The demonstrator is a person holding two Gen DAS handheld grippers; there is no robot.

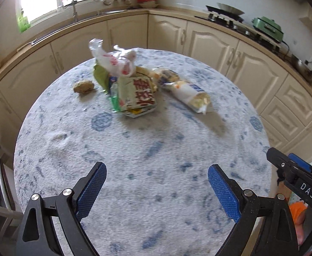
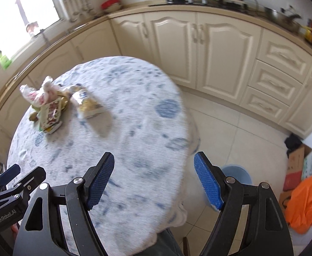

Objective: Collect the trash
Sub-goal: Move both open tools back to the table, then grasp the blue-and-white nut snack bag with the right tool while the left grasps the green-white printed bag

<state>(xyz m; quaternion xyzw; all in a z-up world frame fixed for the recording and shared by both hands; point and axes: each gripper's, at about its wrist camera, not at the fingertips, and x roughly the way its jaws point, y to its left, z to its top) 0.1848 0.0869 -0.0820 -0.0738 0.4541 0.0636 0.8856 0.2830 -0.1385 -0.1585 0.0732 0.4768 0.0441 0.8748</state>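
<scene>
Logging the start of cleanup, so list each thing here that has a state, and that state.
Left gripper: open, empty.
Right gripper: open, empty.
White plastic bag: crumpled, on the pile.
Red-lettered snack packet: lying flat, tilted.
White wrapper: lying on its side.
Blue bin: upright on the floor.
Cabinet doors: shut.

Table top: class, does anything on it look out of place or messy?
Yes. Crumpled snack wrappers and a plastic bag lie heaped on the table, with a brown lump lying loose beside them.
</scene>
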